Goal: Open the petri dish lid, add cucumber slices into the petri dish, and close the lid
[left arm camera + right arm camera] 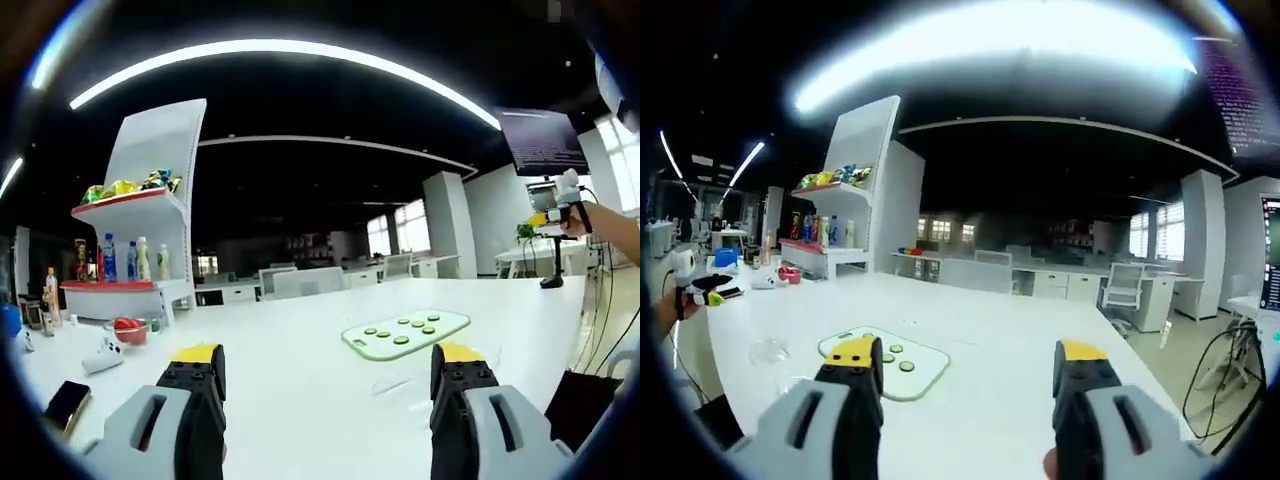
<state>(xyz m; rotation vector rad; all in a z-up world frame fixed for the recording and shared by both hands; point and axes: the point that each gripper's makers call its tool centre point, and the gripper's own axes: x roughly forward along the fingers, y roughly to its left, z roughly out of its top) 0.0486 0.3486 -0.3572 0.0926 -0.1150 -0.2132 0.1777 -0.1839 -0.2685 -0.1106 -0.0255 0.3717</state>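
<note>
A: Left gripper view, entry one. The left gripper point(327, 372) rises from the bottom edge with its grey, yellow-tipped jaws spread wide, nothing between them but bare white tabletop point(300, 400).

B: And past the jaws?

A: Just above and between them, centre right of the frame, lies the pale green rounded-rectangle cutting board point(405, 333) carrying round green cucumber slices point(401, 340) in loose rows. At far right, near the edge, a hand holds the other gripper point(566, 200) up. Lower left: a dark flat phone point(66, 402), a small white cup lying on its side point(103, 355), a red object in a clear bowl point(128, 329). Upper left stands a white display shelf point(140, 215) with bottles and snack packets.

B: Right gripper view?

A: The right gripper point(967, 372) comes up from the bottom, jaws likewise wide apart and empty. The board point(890, 362) sits lower left, partly behind the left-hand jaw, slices point(907, 366) on it. Left of the board, apart from it, a clear round petri dish point(770, 351) rests on the table point(990, 330); whether its lid is on I cannot tell. At the far left edge a hand holds the other gripper point(702, 290). Rows of white office desks and chairs point(1080, 285) fill the background.
</note>
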